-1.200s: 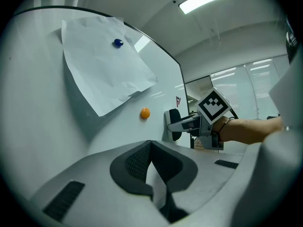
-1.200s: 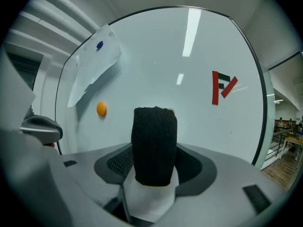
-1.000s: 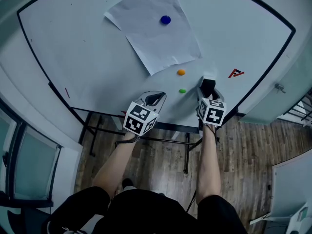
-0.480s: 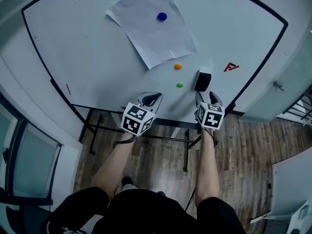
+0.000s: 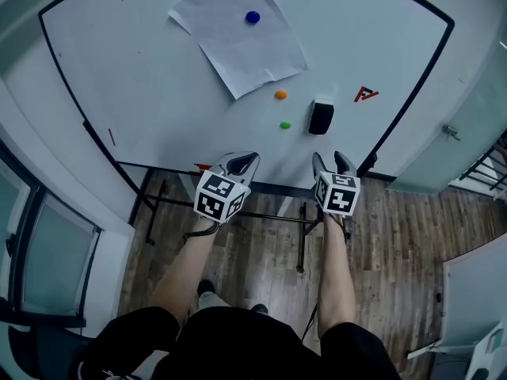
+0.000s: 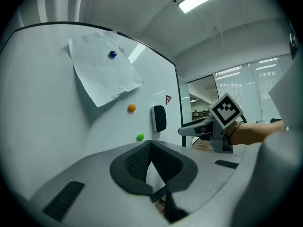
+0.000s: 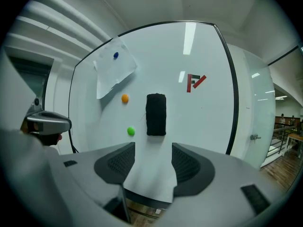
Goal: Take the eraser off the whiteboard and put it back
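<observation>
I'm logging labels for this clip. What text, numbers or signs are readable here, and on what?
"F/" in red, roughly: a logo mark on the whiteboard, not a clear word.
The sheet of paper: blank.
The cubes on the left gripper and right gripper: coded squares, no letters.

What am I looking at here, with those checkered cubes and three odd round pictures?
A person holds a two-jaw gripper in each hand; the patterned cubes are part of them. One picture comes from a camera on the person's head, looking down; the other two ride on the grippers, looking along the jaws. Ahead stands a whiteboard carrying a black eraser, a paper sheet under a blue magnet, an orange magnet, a green magnet and a red mark. The left gripper is shut and empty; the right gripper is open, facing the eraser, holding nothing.
</observation>
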Motion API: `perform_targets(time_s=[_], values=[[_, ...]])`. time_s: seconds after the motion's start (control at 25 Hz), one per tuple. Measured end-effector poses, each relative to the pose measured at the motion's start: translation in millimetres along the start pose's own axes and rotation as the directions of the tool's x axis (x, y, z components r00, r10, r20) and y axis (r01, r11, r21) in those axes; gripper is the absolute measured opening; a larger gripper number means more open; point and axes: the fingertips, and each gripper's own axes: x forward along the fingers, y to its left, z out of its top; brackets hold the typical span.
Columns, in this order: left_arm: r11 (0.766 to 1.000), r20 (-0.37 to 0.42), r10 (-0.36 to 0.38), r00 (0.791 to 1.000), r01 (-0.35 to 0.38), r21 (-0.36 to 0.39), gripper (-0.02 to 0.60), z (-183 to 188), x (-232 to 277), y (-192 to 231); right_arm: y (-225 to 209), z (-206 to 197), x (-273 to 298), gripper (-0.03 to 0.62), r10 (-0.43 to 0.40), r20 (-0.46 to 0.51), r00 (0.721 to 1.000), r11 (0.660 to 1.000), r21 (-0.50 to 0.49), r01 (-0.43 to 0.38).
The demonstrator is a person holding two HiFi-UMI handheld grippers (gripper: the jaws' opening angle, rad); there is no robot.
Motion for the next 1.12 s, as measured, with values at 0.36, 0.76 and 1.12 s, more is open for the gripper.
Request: perform_targets(time_s=[0.36, 0.76, 1.12], values=[[0.999, -0.004, 0.027, 1.0, -0.027, -0.019, 0.02, -10.7, -16.4, -25.5, 10.0, -11.3, -36.4, 0.253, 0.052, 0.014, 0.999, 0.998, -0.022, -0.052], [0.998, 0.002, 0.042, 0.999, -0.042, -0.049, 0.019, -20.4, -30.6, -49.1, 20.6, -33.1, -67.4, 0.236, 0.1, 0.003, 0.995, 0.995, -0.018, -0.1], [0.997, -0.004, 0.042, 0.999, -0.042, -0.069, 0.02, -32.9, -33.9, -71.6, 17.9, -59.1, -91.1, 0.139, 0.111, -0.015, 0.994, 0.994, -0.007, -0.111]])
